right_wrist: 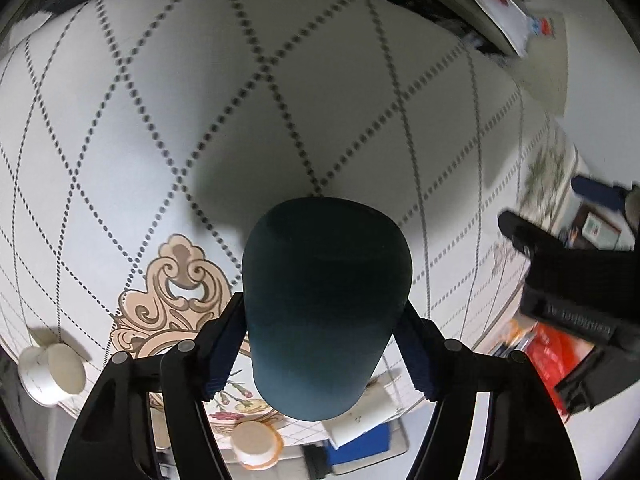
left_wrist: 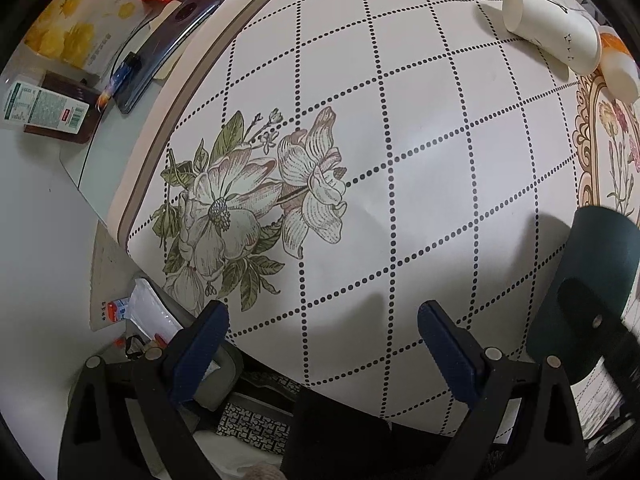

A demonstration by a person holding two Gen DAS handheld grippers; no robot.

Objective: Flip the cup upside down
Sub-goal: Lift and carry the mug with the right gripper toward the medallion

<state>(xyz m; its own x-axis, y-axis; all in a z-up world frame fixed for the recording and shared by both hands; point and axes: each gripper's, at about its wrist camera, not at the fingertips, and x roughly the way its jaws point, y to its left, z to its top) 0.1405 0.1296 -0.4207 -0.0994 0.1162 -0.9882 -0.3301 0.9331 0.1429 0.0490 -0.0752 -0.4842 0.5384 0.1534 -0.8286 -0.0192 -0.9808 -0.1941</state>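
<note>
1. Over on the left wrist view, the left gripper (left_wrist: 322,344) hangs above the tablecloth (left_wrist: 400,160) with its blue fingers (left_wrist: 200,344) spread wide and nothing between them. At the far right edge the dark teal cup (left_wrist: 600,280) shows, well clear of this claw and already in the other one. Far off at the top right, a white paper cup (left_wrist: 548,26) lies on its side beside an orange-capped bottle (left_wrist: 618,64). Neither matters to the flip.

2. Now the right wrist view, and this is where the action is: the right gripper (right_wrist: 324,344) has its fingers (right_wrist: 224,344) pressed against both flanks of the cup (right_wrist: 326,300), closed on it about halfway along its body. The cup's long axis runs straight out from the claw, along the fingers, with its closed, rounded end pointing away towards the cloth (right_wrist: 160,120). It looks lifted off the surface, though I can't be sure of the gap.

3. My read: the right hand alone does this. A roll of the wrist has to swing that long axis until the mouth faces the table, while the left gripper (right_wrist: 568,280) waits at the side.
</note>
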